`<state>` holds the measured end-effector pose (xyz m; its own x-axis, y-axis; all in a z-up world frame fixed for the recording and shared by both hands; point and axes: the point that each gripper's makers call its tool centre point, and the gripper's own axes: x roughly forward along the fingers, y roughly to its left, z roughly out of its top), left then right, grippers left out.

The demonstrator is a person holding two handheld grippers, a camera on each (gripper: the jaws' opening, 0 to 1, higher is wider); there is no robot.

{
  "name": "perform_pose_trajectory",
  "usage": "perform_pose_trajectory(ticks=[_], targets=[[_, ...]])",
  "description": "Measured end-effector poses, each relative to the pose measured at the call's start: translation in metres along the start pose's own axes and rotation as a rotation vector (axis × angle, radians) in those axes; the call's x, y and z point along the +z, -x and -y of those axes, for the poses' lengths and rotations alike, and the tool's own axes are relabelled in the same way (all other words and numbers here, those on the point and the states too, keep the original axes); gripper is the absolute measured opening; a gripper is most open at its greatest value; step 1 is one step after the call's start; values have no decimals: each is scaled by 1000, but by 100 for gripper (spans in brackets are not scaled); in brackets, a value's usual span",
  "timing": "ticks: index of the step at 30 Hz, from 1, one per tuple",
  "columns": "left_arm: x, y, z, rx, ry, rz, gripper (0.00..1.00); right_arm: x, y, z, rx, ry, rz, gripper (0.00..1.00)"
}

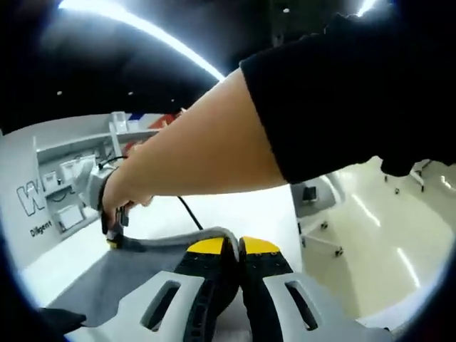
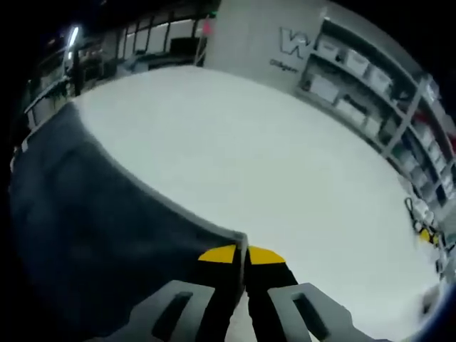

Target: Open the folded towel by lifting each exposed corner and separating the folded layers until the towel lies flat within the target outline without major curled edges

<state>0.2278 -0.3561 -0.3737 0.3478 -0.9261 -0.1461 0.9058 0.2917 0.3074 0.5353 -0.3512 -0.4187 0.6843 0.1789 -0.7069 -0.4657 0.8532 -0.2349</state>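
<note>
In the left gripper view, the left gripper (image 1: 239,246) has its yellow-tipped jaws pressed together on the raised, folded edge of the grey towel (image 1: 135,274), which lies on the white table (image 1: 242,214). Across the same view reaches a person's bare forearm (image 1: 206,149) in a black sleeve (image 1: 342,92), its hand wrapped around the right gripper (image 1: 114,239) at the towel's far corner.

In the right gripper view, the right gripper (image 2: 246,254) is likewise closed, its jaws pinching the corner of the grey towel (image 2: 92,221), which spreads away to the left over the white table (image 2: 285,157). Shelving with white boxes (image 2: 370,78) stands beyond the table.
</note>
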Motion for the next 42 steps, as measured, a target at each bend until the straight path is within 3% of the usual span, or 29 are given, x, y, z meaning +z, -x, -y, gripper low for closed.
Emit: perform_pose_trajectory(ticks=[6, 10, 13, 15, 16, 22, 28, 31, 33, 35, 36, 38, 42], targets=[[1, -6, 6, -32, 49, -2, 17, 0, 0, 7, -19, 9, 14, 10], [-7, -7, 19, -100, 175, -55, 29, 0, 2, 16, -44, 11, 36, 20], [-9, -6, 29, -128, 193, -81, 37, -3, 5, 23, -36, 13, 49, 26], [-8, -5, 45, -190, 257, -104, 47, -7, 9, 19, 22, -51, 54, 23], [-5, -4, 48, -199, 289, -101, 50, -9, 10, 21, 17, -60, 51, 24], [5, -2, 58, -225, 340, -98, 63, -9, 12, 22, -14, -34, 50, 27], [20, 2, 67, -298, 541, -36, 82, -8, 7, 16, -22, -7, 45, 22], [31, 11, 70, -329, 517, -6, 82, -8, 8, 18, -29, 5, 45, 24], [36, 19, 70, -321, 405, -1, 82, -8, 8, 20, -36, 5, 49, 26], [43, 31, 75, -339, 352, 9, 87, -9, 7, 20, -35, -1, 55, 25], [47, 37, 75, -341, 344, 17, 91, -9, 7, 20, -32, -4, 58, 24], [52, 54, 75, -369, 338, 24, 83, -9, 7, 19, -37, 2, 67, 24], [60, 82, 54, -349, 317, 52, 93, -10, 11, 20, -27, -12, 62, 24]])
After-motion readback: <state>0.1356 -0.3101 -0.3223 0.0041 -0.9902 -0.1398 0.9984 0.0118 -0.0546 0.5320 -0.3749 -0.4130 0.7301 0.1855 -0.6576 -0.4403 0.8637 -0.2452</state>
